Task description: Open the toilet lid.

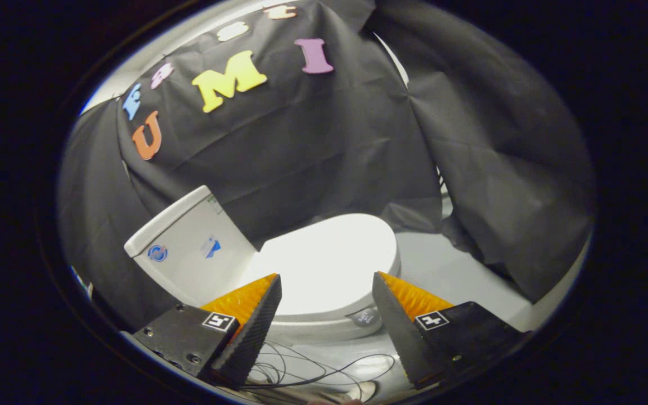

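A white toilet stands against the black cloth wall. Its lid (329, 261) lies flat and closed over the bowl, just beyond my fingers and framed between them. The white tank (189, 250) rises to the left of the lid, behind my left finger, and carries two small blue stickers. My gripper (327, 281) hovers above the near side of the bowl, open wide with nothing between its fingers. The bowl's side (324, 329) with a round grey button shows below the lid. Neither finger touches the lid.
Thin dark cables (313, 368) lie looped on the pale floor (459, 270) under the gripper. Black cloth (504, 169) hangs close on the right of the toilet and reaches down to the floor.
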Action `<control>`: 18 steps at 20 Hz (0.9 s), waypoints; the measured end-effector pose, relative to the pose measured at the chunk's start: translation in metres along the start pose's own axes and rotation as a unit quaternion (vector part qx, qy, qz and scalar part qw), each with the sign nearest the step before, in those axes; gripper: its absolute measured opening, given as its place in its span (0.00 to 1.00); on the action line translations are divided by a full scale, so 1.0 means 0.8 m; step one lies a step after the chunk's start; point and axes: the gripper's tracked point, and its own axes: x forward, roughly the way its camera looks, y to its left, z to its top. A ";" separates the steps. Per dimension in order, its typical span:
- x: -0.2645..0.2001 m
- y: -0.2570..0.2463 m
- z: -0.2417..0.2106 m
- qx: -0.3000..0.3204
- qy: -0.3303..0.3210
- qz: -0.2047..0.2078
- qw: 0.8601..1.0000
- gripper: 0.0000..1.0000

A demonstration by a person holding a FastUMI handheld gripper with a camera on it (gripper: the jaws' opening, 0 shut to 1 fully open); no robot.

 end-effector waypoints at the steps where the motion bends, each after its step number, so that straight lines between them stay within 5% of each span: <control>1: 0.006 -0.007 -0.005 0.013 0.008 -0.003 1.000 1.00; 18: 0.083 -0.079 -0.131 0.205 0.152 -0.019 0.967 0.89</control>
